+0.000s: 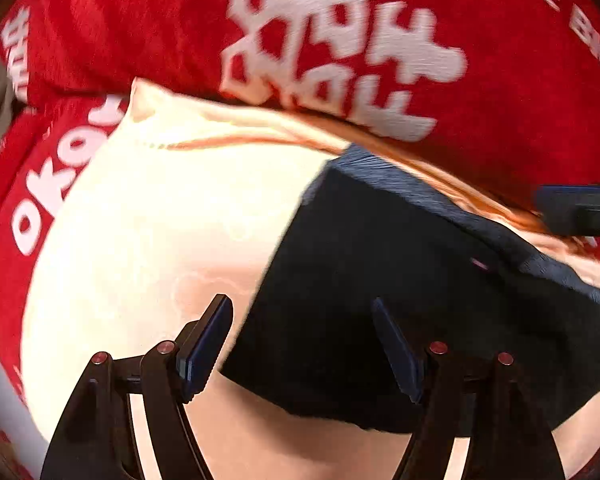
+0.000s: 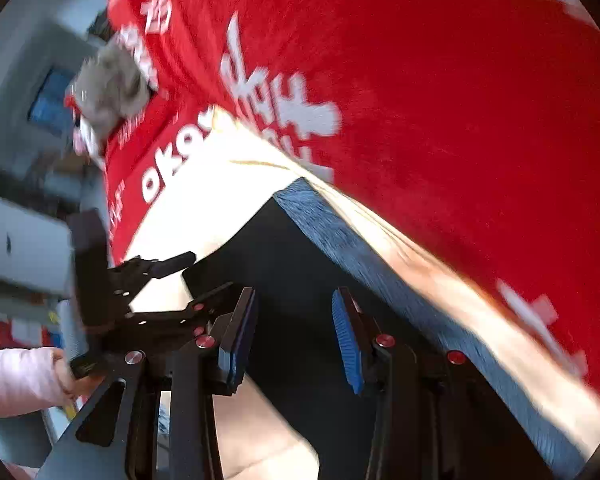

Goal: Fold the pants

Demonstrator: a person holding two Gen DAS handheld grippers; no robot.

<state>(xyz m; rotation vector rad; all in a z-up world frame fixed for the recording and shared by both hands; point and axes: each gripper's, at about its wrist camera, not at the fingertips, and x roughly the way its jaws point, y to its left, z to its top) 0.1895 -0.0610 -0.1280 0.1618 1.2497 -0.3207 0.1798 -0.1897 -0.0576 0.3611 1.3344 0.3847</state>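
A: Item one — the dark navy fabric pants (image 1: 400, 280), with a ribbed blue waistband (image 1: 412, 184) along the far edge. Where do they lie?

B: On a cream-coloured cloth sheet (image 1: 148, 220), which is itself spread over a red plush blanket with white lettering (image 1: 480, 92). The pants sit low and to the right in the left wrist view and run from centre to lower right in the right wrist view.

A: Their long axis?

B: Judging by the waistband, it slants from upper left to lower right in both views; how far the legs extend is cut off by the frame.

A: And the left tongs (image 1: 304, 344)?

B: Released — nothing between the blue pads. The left pad is over cream sheet, the right over dark fabric, so the pants' near-left edge falls between them.

A: The right tongs (image 2: 296, 336)?

B: Also parted, narrower, empty, hovering directly above the dark cloth. A hand in a pale pink sleeve (image 2: 16, 380) grips the other tool at lower left.

A: Which is nearer?

B: Both are near; the right appears better centred over the garment, the left nearer its edge — likely the place for a first pinch.
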